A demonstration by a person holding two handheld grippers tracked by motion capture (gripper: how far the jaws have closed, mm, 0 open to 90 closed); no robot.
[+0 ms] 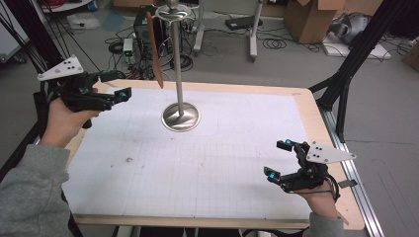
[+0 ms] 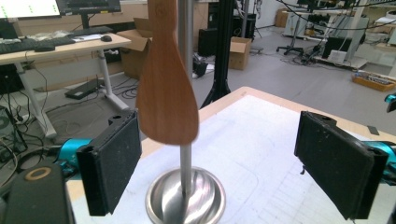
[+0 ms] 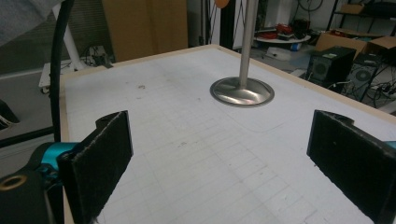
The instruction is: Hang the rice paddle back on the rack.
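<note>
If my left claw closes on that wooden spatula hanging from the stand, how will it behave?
The wooden spatula looks rigid, so it probably won't bend. It hangs freely beside the pole, so a nudge would likely set it swinging. The stand has a wide metal base and probably stays upright. The left claw is open.

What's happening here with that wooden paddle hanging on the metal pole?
A person at a table holds a two-jaw gripper in each hand. The left gripper, jaws open and empty, is pointed at a wooden spatula that hangs from the top of a metal stand; it looks about to reach for it. The right gripper, also open and empty, rests low near the table's right edge, away from the stand.
</note>
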